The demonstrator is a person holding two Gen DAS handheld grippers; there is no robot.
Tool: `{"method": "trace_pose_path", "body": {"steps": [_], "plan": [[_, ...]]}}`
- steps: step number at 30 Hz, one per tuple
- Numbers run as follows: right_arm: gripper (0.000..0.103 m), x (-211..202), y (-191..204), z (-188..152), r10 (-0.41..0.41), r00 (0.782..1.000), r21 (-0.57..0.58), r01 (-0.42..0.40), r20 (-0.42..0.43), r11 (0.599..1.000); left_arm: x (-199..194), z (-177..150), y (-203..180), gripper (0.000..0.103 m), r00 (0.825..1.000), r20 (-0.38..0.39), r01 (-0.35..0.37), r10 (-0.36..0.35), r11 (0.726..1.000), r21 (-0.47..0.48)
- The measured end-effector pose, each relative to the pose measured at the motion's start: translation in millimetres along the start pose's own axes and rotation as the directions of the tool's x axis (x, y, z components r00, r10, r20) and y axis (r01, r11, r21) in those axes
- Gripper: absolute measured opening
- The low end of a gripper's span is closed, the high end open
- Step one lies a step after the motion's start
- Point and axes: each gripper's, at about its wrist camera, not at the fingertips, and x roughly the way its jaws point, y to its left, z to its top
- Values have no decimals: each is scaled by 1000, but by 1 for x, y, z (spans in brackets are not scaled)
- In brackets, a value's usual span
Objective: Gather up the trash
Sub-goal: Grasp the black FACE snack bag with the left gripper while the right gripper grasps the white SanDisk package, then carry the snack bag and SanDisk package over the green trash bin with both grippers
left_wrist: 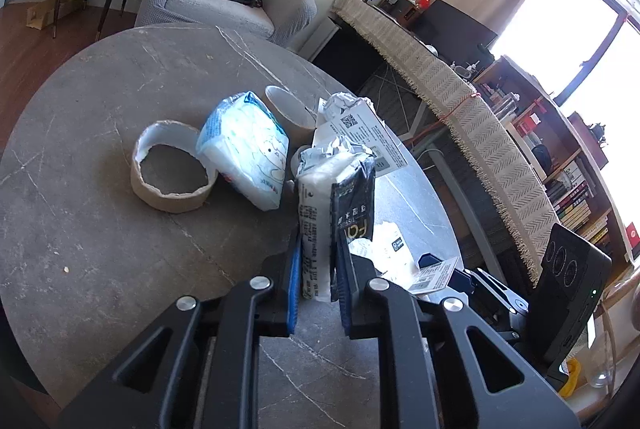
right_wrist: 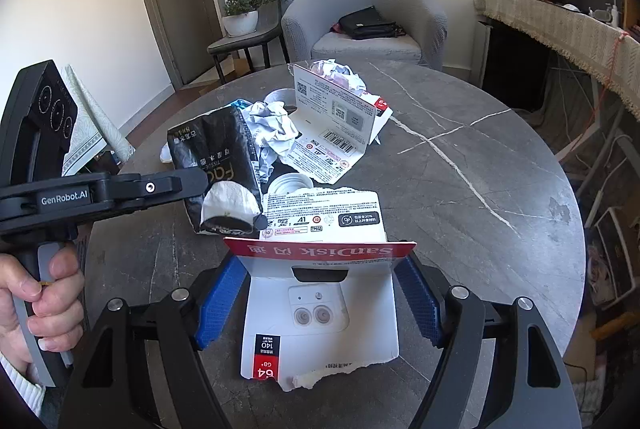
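Note:
My left gripper (left_wrist: 318, 285) is shut on a black and white tissue pack (left_wrist: 336, 205) and holds it upright above the round grey table (left_wrist: 100, 209). The same pack (right_wrist: 216, 165) shows in the right wrist view, clamped by the left gripper (right_wrist: 200, 185). My right gripper (right_wrist: 320, 293) is open, its blue pads on either side of a torn white and red SanDisk card package (right_wrist: 324, 297) that lies on the table. Crumpled paper (right_wrist: 272, 125) and another folded SanDisk card (right_wrist: 336, 105) lie further back.
A cardboard tape ring (left_wrist: 172, 169), a blue and white tissue pack (left_wrist: 248, 149) and a paper cup (left_wrist: 290, 107) sit on the table. A white lid (right_wrist: 290, 183) lies by the torn package. A grey armchair (right_wrist: 368, 25) stands behind the table, a cloth-covered desk (right_wrist: 560, 25) at the right.

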Motion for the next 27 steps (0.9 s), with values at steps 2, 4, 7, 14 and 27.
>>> {"method": "trace_pose_path", "body": {"steps": [2, 4, 7, 14, 27], "plan": [[76, -2, 2, 1, -1, 1000, 1, 1, 3, 1000, -6, 0, -2, 15, 1000, 13, -2, 2, 1000, 1], [76, -5, 3, 2, -3, 1000, -1, 3, 10, 1000, -13, 0, -5, 14, 1000, 29, -11, 10, 1000, 18], [76, -13, 3, 3, -9, 1000, 6, 9, 29, 1000, -23, -1, -6, 14, 999, 44, -9, 8, 1000, 30], [76, -25, 11, 0, -4, 999, 20, 3, 52, 1000, -55, -9, -14, 14, 993, 106, -62, 51, 993, 100], [76, -15, 63, 13, 46, 998, -40, -43, 52, 998, -111, -7, 20, 14, 958, 190, -239, 215, 964, 114]]}}
